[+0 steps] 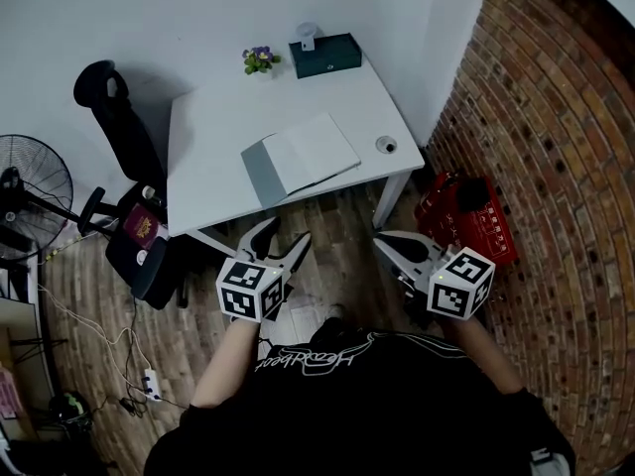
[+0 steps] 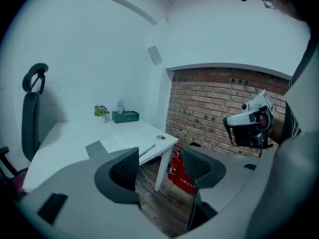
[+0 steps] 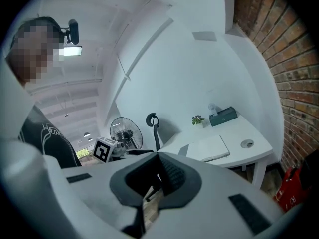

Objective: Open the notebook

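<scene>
A fan [image 1: 35,177] stands on the wood floor at far left, with a black chair [image 1: 119,117] beside it at the left edge of the white desk [image 1: 218,127]. The left gripper [image 1: 286,231] hangs off the desk, before its front edge. Its jaws stand wide apart with nothing between them, and only floor and a desk leg show through the gap in the left gripper view. The notebook [image 1: 308,152] lies near the front edge of the desk, about midway along it. It is spread open, a grey leaf to the left and a white page to the right. A small plant [image 1: 260,59] sits at the back edge, and just right of it a teal box [image 1: 325,55] fills the back right corner. A small round disc [image 1: 386,145] lies by the right edge. The right gripper [image 1: 385,238] is also held clear of the desk, off its front right corner, and its jaws are together at the tips, clamped on nothing. On the floor to the right lies a red case [image 1: 466,216], against the brick wall [image 1: 556,167].
</scene>
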The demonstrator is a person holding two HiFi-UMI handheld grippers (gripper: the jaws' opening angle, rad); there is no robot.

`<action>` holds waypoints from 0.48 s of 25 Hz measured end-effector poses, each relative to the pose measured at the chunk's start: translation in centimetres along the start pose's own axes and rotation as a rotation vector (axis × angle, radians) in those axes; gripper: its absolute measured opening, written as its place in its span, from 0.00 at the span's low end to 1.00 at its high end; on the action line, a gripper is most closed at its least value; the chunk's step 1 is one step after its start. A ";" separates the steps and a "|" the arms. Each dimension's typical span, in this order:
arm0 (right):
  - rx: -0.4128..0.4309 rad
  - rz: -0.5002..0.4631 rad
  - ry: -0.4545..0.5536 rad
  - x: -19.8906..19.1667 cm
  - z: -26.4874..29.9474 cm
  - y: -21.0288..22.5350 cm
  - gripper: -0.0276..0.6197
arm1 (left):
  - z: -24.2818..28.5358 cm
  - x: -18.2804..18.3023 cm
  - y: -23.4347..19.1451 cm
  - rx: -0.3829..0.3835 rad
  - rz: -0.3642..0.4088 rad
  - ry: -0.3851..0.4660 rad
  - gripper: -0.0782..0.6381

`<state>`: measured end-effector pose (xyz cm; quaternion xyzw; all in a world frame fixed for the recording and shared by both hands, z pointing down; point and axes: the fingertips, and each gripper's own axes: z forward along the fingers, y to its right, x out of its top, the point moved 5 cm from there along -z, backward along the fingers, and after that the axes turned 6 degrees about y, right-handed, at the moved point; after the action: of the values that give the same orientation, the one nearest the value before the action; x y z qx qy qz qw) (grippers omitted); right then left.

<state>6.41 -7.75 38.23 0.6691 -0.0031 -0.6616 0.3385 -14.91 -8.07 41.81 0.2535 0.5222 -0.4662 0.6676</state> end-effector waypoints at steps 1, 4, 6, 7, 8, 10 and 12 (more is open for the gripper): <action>0.010 -0.009 0.003 0.0 -0.3 -0.3 0.05 | -0.3 0.4 0.7 -0.007 0.004 0.004 0.51; 0.037 -0.030 0.012 -0.2 -1.3 -1.1 0.05 | -1.5 1.3 3.0 -0.046 -0.004 0.032 0.44; 0.052 -0.042 0.018 -0.3 -1.8 -1.5 0.05 | -2.4 1.8 4.4 -0.067 -0.009 0.056 0.38; 0.063 -0.048 0.024 -0.4 -2.1 -1.9 0.05 | -2.7 2.0 5.0 -0.077 -0.009 0.064 0.36; 0.077 -0.054 0.030 -0.4 -2.3 -2.2 0.05 | -3.1 2.1 5.5 -0.089 -0.012 0.070 0.33; 0.102 -0.062 0.038 -0.6 -2.6 -2.8 0.05 | -3.8 2.0 6.7 -0.123 -0.028 0.081 0.28; 0.125 -0.068 0.038 -0.9 -3.0 -3.5 0.05 | -4.5 1.7 7.8 -0.161 -0.038 0.082 0.21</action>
<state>7.41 -3.34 37.11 0.7012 -0.0152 -0.6585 0.2731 -10.01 -1.60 37.57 0.2079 0.5897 -0.4246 0.6548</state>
